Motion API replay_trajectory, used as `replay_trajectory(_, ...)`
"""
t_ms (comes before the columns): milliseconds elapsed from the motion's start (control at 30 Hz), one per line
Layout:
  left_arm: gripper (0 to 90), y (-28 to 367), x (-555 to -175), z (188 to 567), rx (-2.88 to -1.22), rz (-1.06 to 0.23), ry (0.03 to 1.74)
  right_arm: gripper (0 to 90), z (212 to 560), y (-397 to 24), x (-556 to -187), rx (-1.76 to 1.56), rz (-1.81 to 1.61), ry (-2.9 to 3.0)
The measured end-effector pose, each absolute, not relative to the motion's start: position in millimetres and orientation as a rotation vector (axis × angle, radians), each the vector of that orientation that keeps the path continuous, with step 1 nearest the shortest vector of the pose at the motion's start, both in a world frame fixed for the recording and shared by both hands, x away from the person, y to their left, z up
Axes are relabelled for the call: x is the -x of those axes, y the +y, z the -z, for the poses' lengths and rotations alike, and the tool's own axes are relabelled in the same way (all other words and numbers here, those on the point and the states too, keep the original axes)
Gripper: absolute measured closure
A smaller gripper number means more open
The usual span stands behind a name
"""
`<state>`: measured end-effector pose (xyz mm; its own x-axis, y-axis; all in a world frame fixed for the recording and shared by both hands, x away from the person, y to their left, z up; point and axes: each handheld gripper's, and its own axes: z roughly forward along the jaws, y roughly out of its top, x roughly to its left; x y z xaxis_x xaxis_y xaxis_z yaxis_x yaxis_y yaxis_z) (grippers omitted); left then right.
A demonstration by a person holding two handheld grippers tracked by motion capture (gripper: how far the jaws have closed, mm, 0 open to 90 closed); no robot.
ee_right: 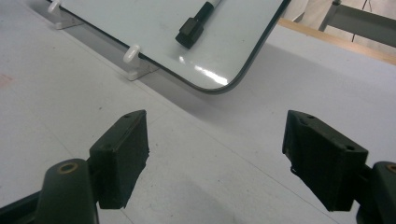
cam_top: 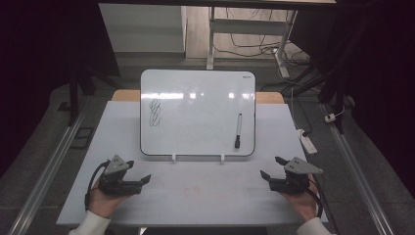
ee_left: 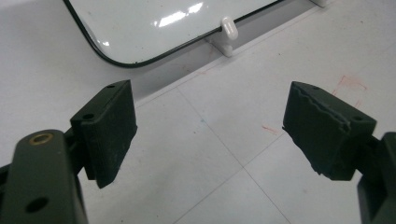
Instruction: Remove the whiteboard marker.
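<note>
Grippers sit at the near edge of the table, 1 in each hand, both resting low and apart from everything else. The left gripper has its jaws spread wide with nothing between them, and the left gripper view looks past them at bare tabletop with a few faint red marks. The right gripper is just as wide and just as empty.

Nothing looks started to me. The work in hand seems to be the whiteboard, which stands tilted back on 2 small white clips just beyond the grippers, near the middle of the table. A black scribble marks its left side, and a marker lies on its right side, cap end toward the lower rim, well clear of both grippers. In the right gripper view the cap sits close to the board's rounded lower corner. So picking up the marker, and whatever follows with the scribble, is all left to do.

Room is generous: a wide open strip of table lies between the grippers and the board's lower rim, and the board's face is bare between scribble and marker. The clips and the black rim are the edges to mind on the way in. Beyond the board the table ends at a wooden strip, with floor, cables and a frame behind.
</note>
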<state>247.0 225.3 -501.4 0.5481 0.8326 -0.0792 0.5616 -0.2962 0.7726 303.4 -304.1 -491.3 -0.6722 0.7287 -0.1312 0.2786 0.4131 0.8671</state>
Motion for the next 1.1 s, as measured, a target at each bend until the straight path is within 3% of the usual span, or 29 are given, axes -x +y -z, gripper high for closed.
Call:
replay_trajectory(600, 18.0, 225.5, -245.8, 501.2, -2.004, -0.448, 1.101, 26.7, 486.7, -294.8, -300.0, -0.857, -1.162, 2.157)
replay_trajectory(1100, 18.0, 223.8, -249.4, 503.0, -2.015, -0.443, 1.102, 30.7, 453.5, -272.5, -309.6, -0.896, -1.225, 2.105)
